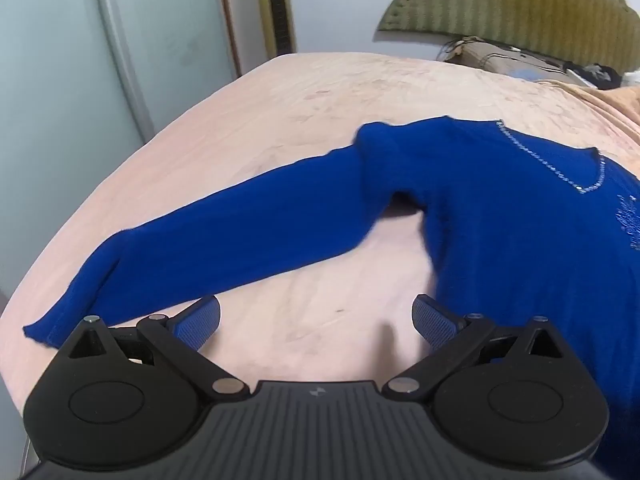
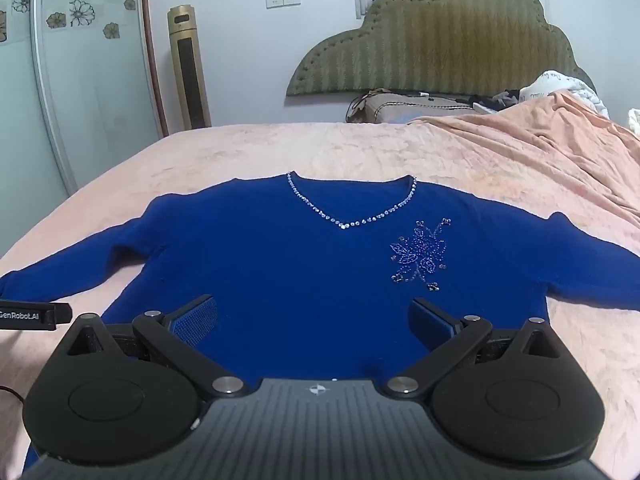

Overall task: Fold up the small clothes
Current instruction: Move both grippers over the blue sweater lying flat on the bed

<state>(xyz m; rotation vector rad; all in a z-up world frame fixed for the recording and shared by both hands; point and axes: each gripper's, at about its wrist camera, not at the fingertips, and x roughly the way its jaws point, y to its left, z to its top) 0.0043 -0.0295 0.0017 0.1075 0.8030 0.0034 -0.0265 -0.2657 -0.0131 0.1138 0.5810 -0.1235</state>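
A royal blue sweater (image 2: 288, 264) lies flat, front up, on the pink bed (image 2: 240, 148), with a beaded V neckline (image 2: 348, 222) and a beaded flower (image 2: 420, 254) on the chest. Its sleeves spread out to both sides. In the left wrist view the sweater's left sleeve (image 1: 224, 236) stretches toward the bed's left edge, cuff (image 1: 60, 320) nearest me. My left gripper (image 1: 316, 322) is open and empty, just above the bed between the sleeve and the body. My right gripper (image 2: 312, 322) is open and empty over the sweater's lower body. The left gripper's tip (image 2: 32, 315) shows at the far left.
An olive padded headboard (image 2: 432, 40) stands at the far end. A crumpled orange blanket (image 2: 540, 136) and bags (image 2: 408, 106) lie at the far right of the bed. A gold tower fan (image 2: 190, 68) and a glass wardrobe door (image 2: 92, 80) stand left of the bed.
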